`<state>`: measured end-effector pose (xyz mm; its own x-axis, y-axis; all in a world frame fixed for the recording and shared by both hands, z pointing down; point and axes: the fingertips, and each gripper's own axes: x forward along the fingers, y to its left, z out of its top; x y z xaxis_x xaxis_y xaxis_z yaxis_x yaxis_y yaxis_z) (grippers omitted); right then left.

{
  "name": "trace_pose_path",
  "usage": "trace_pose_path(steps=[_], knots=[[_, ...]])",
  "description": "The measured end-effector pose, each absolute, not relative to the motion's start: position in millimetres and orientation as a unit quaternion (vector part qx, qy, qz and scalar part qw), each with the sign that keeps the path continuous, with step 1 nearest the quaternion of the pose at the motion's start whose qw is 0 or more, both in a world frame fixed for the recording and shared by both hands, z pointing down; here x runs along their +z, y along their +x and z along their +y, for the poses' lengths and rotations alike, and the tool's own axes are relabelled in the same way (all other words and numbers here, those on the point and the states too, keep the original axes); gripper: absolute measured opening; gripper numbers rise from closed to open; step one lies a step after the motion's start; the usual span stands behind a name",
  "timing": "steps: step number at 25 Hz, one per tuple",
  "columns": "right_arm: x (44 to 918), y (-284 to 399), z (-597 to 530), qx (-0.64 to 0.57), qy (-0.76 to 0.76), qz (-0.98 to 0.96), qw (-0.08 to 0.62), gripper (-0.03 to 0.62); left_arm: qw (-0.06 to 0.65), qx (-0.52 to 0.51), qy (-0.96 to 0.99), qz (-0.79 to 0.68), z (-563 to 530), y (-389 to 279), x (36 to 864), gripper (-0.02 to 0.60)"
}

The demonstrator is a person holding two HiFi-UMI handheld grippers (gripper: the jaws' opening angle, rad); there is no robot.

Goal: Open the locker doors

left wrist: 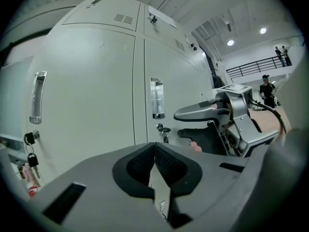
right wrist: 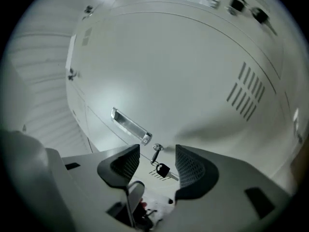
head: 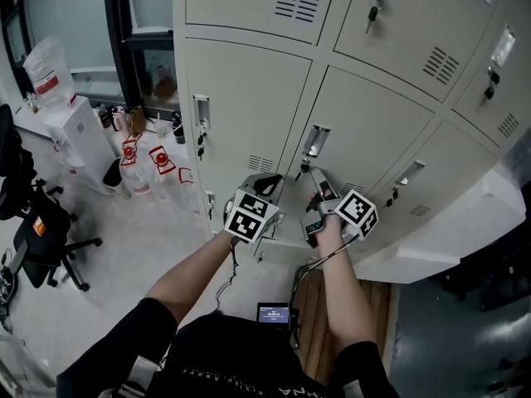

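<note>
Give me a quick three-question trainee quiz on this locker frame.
1. True or false: the jaws of the left gripper are together.
2. What shows between the open jaws of the right gripper? A) padlock B) key C) cable
3. Is any locker door in the head view open?
Key: 1 true; 2 B; 3 no, all shut.

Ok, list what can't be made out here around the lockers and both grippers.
Head view: the top lockers are cut off by the upper edge.
Right gripper view: whether the lock is turned; too small and dim.
Left gripper view: the distant person, too small for detail.
Head view: print on the bottles on the floor, too small to read.
</note>
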<state>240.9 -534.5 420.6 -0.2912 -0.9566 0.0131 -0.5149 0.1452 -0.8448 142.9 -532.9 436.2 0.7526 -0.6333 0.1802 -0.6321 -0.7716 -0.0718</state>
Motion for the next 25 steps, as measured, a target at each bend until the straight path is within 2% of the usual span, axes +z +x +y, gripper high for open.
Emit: trace_pose_path(steps=[3, 4, 5, 6, 8, 17, 22, 24, 25], knots=[[401, 241, -529, -0.285, -0.580, 0.742, 0.178, 0.228, 0.002, -0.091, -0.938, 0.334, -535, 146, 428, 0.020], [394, 240, -527, -0.247, -0.597, 0.750, 0.143, 0.184, 0.002, -0.089, -0.939, 0.333, -536, 147, 425, 0.020], [388, 239, -527, -0.211, -0.612, 0.754, 0.111, 0.102, 0.003, -0.088, -0.939, 0.331, -537, 149, 421, 0.020], [383, 237, -527, -0.183, -0.622, 0.757, 0.083, 0.050, 0.004, -0.087, -0.940, 0.330, -538, 151, 419, 0.020], [378, 229, -528, -0.151, -0.626, 0.764, 0.045, 0.034, 0.006, -0.085, -0.941, 0.327, -537, 153, 414, 0.020], [363, 208, -540, -0.095, -0.622, 0.777, -0.005, 0.032, 0.011, -0.082, -0.941, 0.329, -537, 153, 408, 0.020], [347, 201, -550, -0.076, -0.620, 0.781, -0.001, 0.034, 0.013, -0.080, -0.940, 0.331, -537, 150, 405, 0.020], [342, 198, -552, -0.067, -0.616, 0.785, 0.000, 0.060, 0.011, -0.079, -0.940, 0.332, -538, 148, 405, 0.020], [340, 195, -553, -0.065, -0.612, 0.788, -0.001, 0.104, 0.011, -0.078, -0.940, 0.333, -539, 147, 405, 0.020]])
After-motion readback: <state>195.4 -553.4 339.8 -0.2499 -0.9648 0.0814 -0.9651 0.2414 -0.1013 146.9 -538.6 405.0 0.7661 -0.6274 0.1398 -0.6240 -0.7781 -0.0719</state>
